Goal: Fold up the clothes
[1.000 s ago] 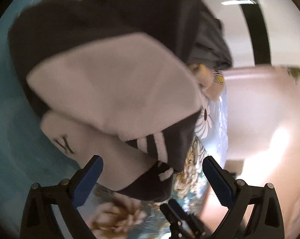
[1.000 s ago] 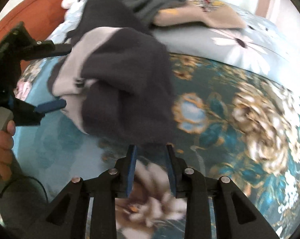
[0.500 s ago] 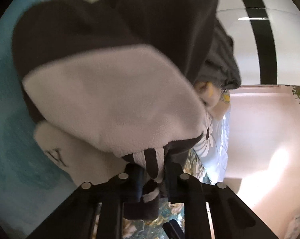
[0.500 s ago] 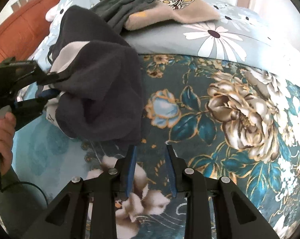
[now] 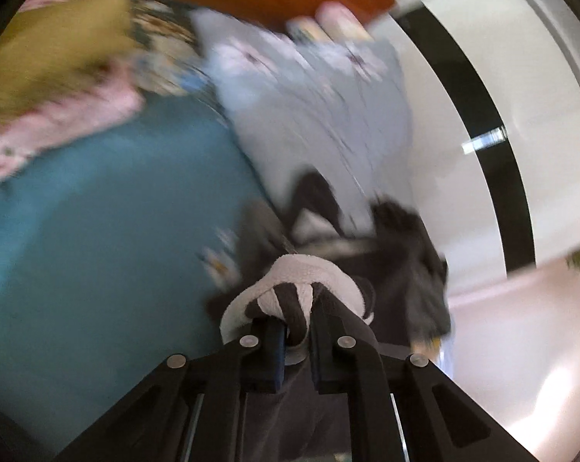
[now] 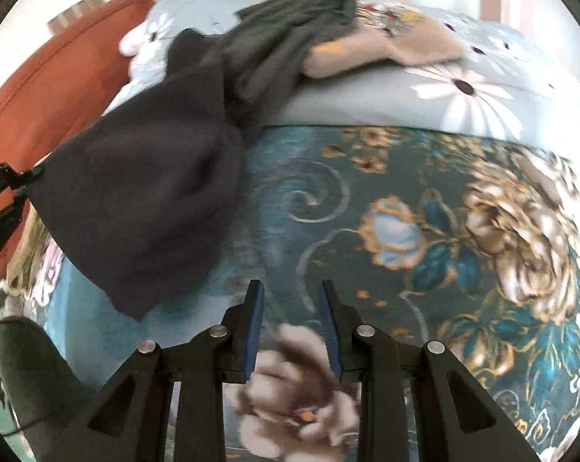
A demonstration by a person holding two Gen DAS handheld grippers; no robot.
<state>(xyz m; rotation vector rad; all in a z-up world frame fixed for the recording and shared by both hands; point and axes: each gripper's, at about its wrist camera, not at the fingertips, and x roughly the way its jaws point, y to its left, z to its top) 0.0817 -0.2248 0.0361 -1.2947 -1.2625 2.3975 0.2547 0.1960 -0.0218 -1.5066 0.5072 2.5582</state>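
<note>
Dark fleece garment (image 6: 143, 200) (one, left claw (image 5: 295, 331))

you were in a home bedroom: bed with teal floral bedspread (image 6: 424, 200), orange-red headboard (image 6: 47, 88), daisy-print pillow (image 6: 463, 88), loose clothes heaped (image 6: 290, 34) on it.

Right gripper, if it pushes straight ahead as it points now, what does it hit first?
Most likely the floral bedspread: the right gripper is empty and open, with only bedspread showing between and beyond its fingers. The dark garment hangs off to its left. Depth is unclear.
</note>
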